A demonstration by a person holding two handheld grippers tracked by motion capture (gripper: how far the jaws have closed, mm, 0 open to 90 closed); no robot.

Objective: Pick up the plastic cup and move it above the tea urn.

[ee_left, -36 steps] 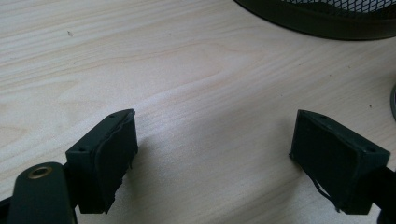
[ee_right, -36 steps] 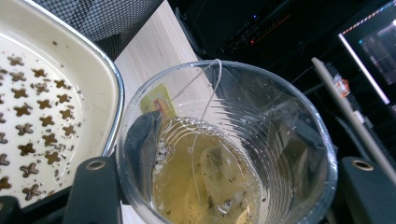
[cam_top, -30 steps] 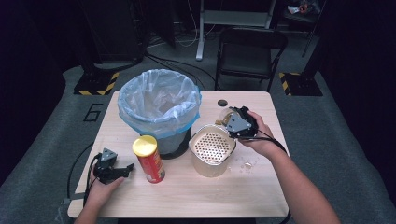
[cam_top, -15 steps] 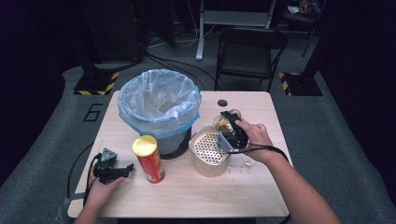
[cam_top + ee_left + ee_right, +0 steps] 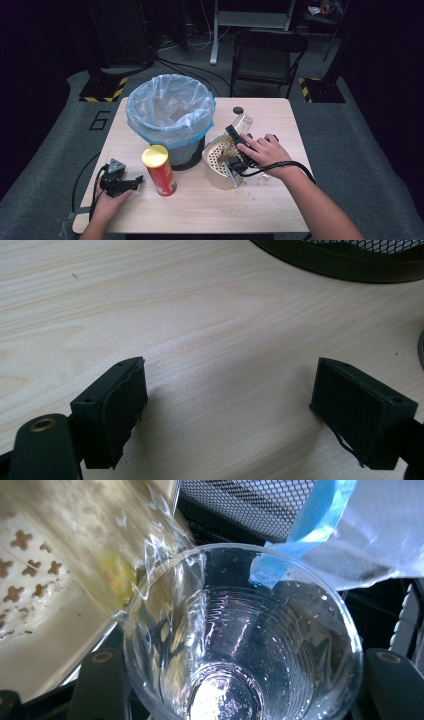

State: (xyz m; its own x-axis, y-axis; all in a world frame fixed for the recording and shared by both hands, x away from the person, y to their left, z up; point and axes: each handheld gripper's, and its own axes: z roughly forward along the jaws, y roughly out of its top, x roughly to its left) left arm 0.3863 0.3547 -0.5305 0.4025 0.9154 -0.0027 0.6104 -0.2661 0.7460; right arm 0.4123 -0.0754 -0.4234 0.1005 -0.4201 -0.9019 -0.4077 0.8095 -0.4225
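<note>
Seen from above, a pale wooden bench carries a black mesh bin lined with a blue plastic bag at the far left, and a red crisp tube with a yellow lid near it. To the right stands a cream perforated strainer bowl. The right tongs clamp a clear plastic cup, tipped over the bowl's far rim. The left tongs rest on the bench near the left edge. The left gripper view shows those tongs wide apart and empty above bare wood. The right gripper view looks into the cup, gripped between the jaws, liquid running towards the strainer. A slow, steady tilt, with the lip kept over the bowl, should avoid spills.
</note>
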